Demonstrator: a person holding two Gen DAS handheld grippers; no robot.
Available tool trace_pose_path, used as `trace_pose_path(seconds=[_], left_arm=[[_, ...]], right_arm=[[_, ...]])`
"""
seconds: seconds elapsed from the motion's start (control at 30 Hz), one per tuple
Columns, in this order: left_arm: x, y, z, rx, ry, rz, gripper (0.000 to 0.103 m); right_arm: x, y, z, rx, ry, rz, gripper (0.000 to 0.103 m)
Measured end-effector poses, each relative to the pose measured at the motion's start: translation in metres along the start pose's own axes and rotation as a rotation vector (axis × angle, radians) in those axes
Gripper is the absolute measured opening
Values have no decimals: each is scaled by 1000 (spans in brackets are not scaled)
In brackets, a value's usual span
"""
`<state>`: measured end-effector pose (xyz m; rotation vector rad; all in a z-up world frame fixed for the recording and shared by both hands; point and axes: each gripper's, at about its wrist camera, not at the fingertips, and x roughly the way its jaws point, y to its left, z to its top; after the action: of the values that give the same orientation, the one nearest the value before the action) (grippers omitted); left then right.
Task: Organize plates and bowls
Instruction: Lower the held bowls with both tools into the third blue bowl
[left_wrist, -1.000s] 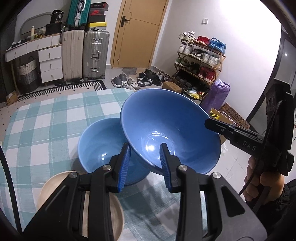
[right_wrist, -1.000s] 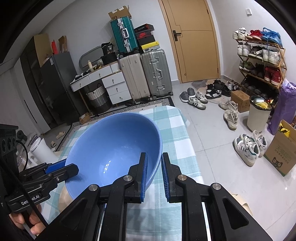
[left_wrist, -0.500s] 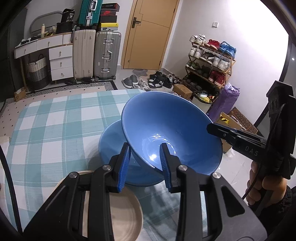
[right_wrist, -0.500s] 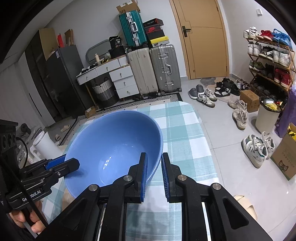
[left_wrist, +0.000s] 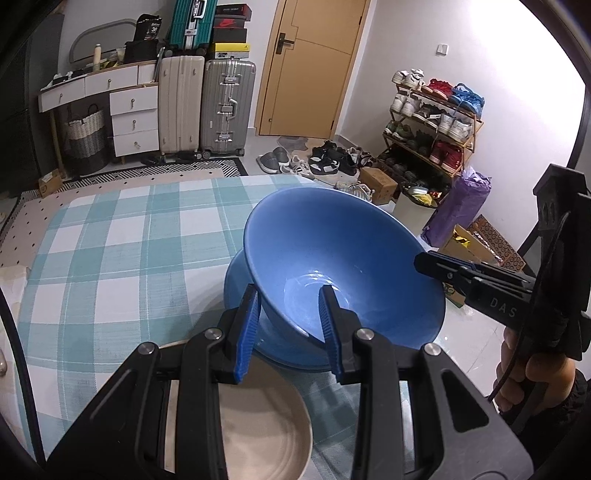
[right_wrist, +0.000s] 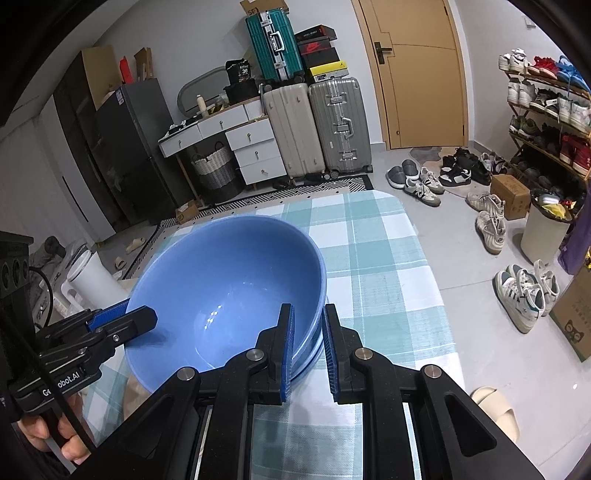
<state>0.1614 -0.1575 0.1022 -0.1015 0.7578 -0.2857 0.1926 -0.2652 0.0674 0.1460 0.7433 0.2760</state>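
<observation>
Holding the upper blue bowl (left_wrist: 343, 266) by opposite rims, both hand-held grippers are clamped on it. Left hand-held gripper (left_wrist: 288, 325): blue pads straddle the near rim, one pad outside the wall, one inside. Right hand-held gripper (right_wrist: 308, 343): pads nearly together, pinching the bowl's rim on its right side; in the left view its tip meets the rim at the bowl's right edge.

Upper bowl sits tilted over a second blue bowl (left_wrist: 236, 284), partly inside it; whether the two touch at the bottom cannot be told. Lower bowl rests on the bench (left_wrist: 110, 251), which is covered by a teal-and-white checked cloth. A beige plate (left_wrist: 266, 424) lies on the cloth just nearer the camera than the lower bowl, partly hidden by the left gripper's frame.

A person's hand (left_wrist: 532, 373) grips the right tool's handle; another hand (right_wrist: 55, 435) grips the left one.
</observation>
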Motion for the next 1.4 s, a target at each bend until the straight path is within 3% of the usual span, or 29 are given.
trace_pose_path(seconds=[0.8,1.4], left_arm=[[50,32,-10,0,45,63,29],[99,24,-22,105,101,149,29]], right_arm=[[49,3,-7,-4,54,-6,16],[67,0,-18,-41,57,-73,16]])
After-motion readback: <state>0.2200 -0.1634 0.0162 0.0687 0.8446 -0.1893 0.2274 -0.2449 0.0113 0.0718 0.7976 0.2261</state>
